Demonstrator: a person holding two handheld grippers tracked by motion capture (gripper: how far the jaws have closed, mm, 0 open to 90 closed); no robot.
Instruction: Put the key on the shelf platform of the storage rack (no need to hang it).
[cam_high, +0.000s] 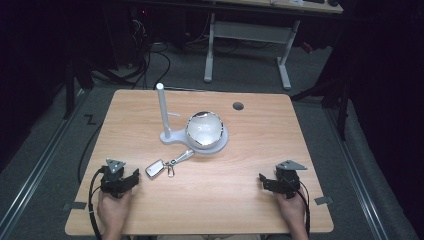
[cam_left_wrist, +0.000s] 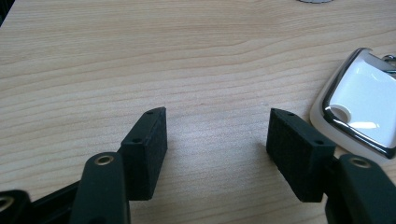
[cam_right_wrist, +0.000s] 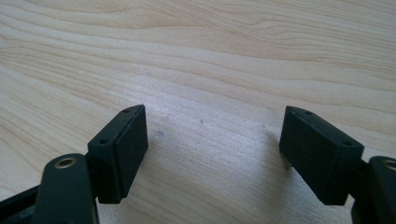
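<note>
A white and chrome car key fob (cam_high: 156, 169) lies on the wooden table (cam_high: 260, 140), with a metal clip and keyring (cam_high: 181, 158) attached. In the left gripper view the fob (cam_left_wrist: 359, 107) lies just right of the jaws. Behind it stands a white base (cam_high: 220, 146) with an upright white post (cam_high: 163, 111) and a shiny dome (cam_high: 204, 130). My left gripper (cam_high: 131, 177) rests open at the near left, a short way from the fob, and holds nothing (cam_left_wrist: 217, 135). My right gripper (cam_high: 263, 181) rests open at the near right over bare wood (cam_right_wrist: 212, 140).
A round cable hole (cam_high: 238, 106) sits near the table's far edge. A white desk frame (cam_high: 247, 35) and cables stand on the floor beyond the table. A person's hands hold both grippers at the near edge.
</note>
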